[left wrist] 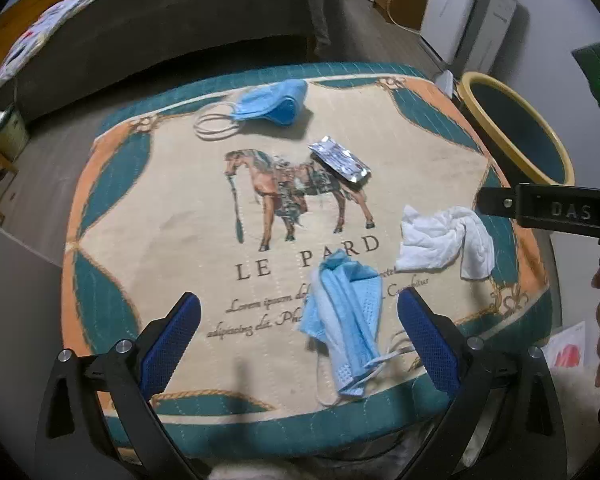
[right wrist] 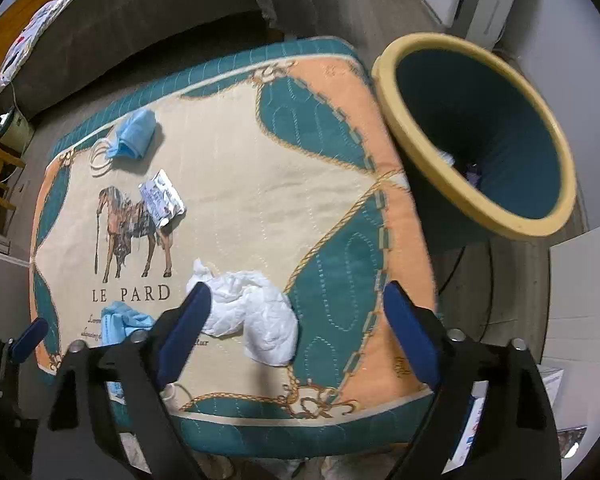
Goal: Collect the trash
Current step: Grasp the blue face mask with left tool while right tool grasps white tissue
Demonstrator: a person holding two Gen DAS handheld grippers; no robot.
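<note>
While my right gripper (right wrist: pixel 296 330) hangs with jaws apart over the tissue (right wrist: pixel 252 312) at lower centre of the mat (right wrist: pixel 240 184), my left gripper (left wrist: pixel 300 336), jaws also apart, straddles the mask (left wrist: pixel 344 320), its length running toward me, bin (right wrist: pixel 476 136) at upper right.

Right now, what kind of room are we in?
Probably a living room or bedroom at home: a dark sofa or bed with a patterned blanket, a horse-print quilted cover holding the trash, and a yellow-rimmed bin beside it.

Blue masks (left wrist: pixel 342 320), white tissue (right wrist: pixel 252 312), horse-print mat (left wrist: pixel 180 240), yellow-rimmed bin (right wrist: pixel 476 200)
</note>
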